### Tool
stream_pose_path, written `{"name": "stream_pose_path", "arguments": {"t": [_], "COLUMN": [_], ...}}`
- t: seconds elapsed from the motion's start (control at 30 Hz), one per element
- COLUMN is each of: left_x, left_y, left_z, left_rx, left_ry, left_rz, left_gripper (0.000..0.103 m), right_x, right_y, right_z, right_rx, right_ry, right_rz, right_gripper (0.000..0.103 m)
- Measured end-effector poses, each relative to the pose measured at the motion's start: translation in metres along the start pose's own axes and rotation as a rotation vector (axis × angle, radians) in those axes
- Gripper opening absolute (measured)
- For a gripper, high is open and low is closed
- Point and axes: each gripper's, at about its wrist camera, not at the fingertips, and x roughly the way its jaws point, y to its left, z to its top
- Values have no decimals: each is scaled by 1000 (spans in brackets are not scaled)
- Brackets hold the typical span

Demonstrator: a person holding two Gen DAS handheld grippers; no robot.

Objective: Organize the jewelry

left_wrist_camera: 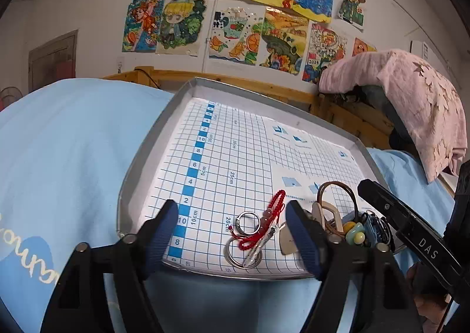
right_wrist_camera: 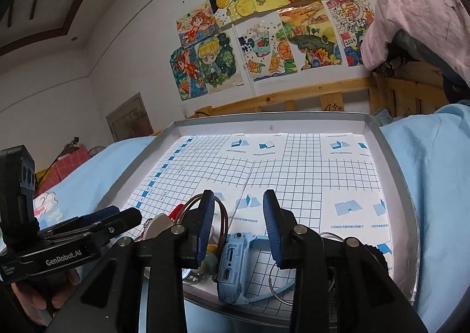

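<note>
A shallow grey metal tray (left_wrist_camera: 188, 89) lined with blue-gridded white paper lay on a pale blue bedsheet (left_wrist_camera: 73, 139), and all the jewelry was crowded into its near right part.

The left gripper (left_wrist_camera: 232, 233) hung over the tray's near edge with its blue-padded jaws spread wide and nothing pressed between them. Framed in that gap lay a red beaded string (left_wrist_camera: 271, 215) draped across two silver metal rings (left_wrist_camera: 243, 237) and a slim silver clip (left_wrist_camera: 263, 245). Just right of them sat a tangled heap: a brown loop bangle (left_wrist_camera: 337, 195), pale cream pieces and a green-and-yellow bead charm (left_wrist_camera: 357, 234).

The right gripper (right_wrist_camera: 238, 230) stood partly open above a light blue plastic watch-like device (right_wrist_camera: 232, 262) at the near edge, which sat low in the gap. Its pads did not appear to press on it.

By the look of it, sorting had barely begun: the far and left stretches of the tray were bare, and both grippers seemed to be between grasps. The next move probably called for lowering one gripper squarely over a single piece, most likely the red string or the blue device, closing on it alone, and carrying it to open paper without dragging its tangled neighbours along.
</note>
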Motion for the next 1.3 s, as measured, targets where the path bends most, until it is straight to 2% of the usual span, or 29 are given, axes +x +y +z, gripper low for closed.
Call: {"name": "stream_pose_path", "arguments": {"t": [0.07,0.13,0.17,0.23,0.3,0.37,0.5,0.57,0.67,0.77,0.83,0.93,1.0,1.3], "left_x": [-3,-6,-9,-15,-24,-35,-68,-88,-115,-146,-169,-199,-220,-277], "left_y": [1,1,1,3,3,3,4,4,5,6,7,8,9,10], "left_z": [1,2,3,4,6,9,17,20,24,25,23,20,13,-28], "left_rx": [-4,-7,-10,-16,-25,-32,-32,-31,-31,-27,-27,-18,-12,38], "left_ry": [-10,-20,-29,-42,-63,-79,-125,-160,-197,-228,-250,-272,-285,-296], "left_rz": [1,5,8,11,18,26,41,49,51,57,58,64,69,104], "left_gripper": [78,83,86,92,94,94,100,103,103,103,103,103,103,103], "right_x": [-1,-3,-5,-11,-19,-29,-49,-62,-85,-111,-132,-159,-180,-256], "right_y": [0,0,0,1,5,8,18,23,37,53,63,74,82,117], "right_z": [0,0,0,1,4,7,18,24,34,42,43,44,41,6], "right_rx": [2,3,3,-2,-17,-32,-56,-63,-85,-120,-136,-126,-119,-166], "right_ry": [-6,-18,-27,-46,-70,-93,-116,-128,-149,-162,-174,-195,-208,-236], "right_rz": [-3,-8,-10,-18,-33,-50,-79,-92,-102,-104,-111,-117,-122,-132], "right_gripper": [31,35,41,43,45,53,56,62,71,74,81,85,92,94]}}
